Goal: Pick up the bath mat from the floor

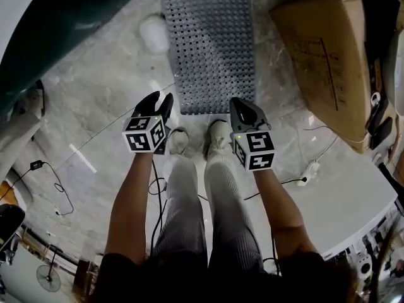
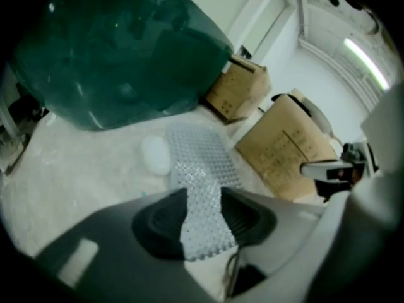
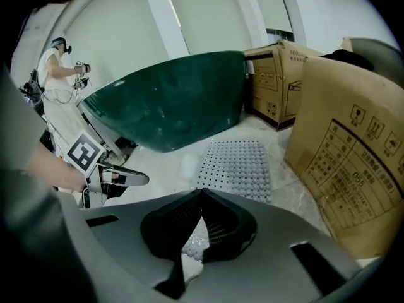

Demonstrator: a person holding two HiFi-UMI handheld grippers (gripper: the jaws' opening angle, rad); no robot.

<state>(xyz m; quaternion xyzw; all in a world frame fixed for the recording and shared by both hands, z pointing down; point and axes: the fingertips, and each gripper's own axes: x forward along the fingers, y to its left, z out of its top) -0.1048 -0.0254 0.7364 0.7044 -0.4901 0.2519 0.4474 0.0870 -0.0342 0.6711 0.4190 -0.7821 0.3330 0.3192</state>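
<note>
Left gripper point(image 2: 197, 197) fingers point(image 2: 158, 223) frame bath mat point(image 2: 201, 150) lying beyond.

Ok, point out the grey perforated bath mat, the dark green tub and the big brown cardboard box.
grey perforated bath mat point(image 1: 211, 43), head view, middle of its surface.
dark green tub point(image 3: 170, 100), right gripper view, its side wall.
big brown cardboard box point(image 1: 322, 62), head view, its broad printed face.

1. A dark green tub point(image 1: 63, 17) curves over the pale marble floor point(image 1: 107, 93).
2. A large cardboard box point(image 1: 328, 62) stands opposite; a second box point(image 3: 271, 84) sits beyond it.
3. A white power strip point(image 1: 309, 170) lies below the box.
</note>
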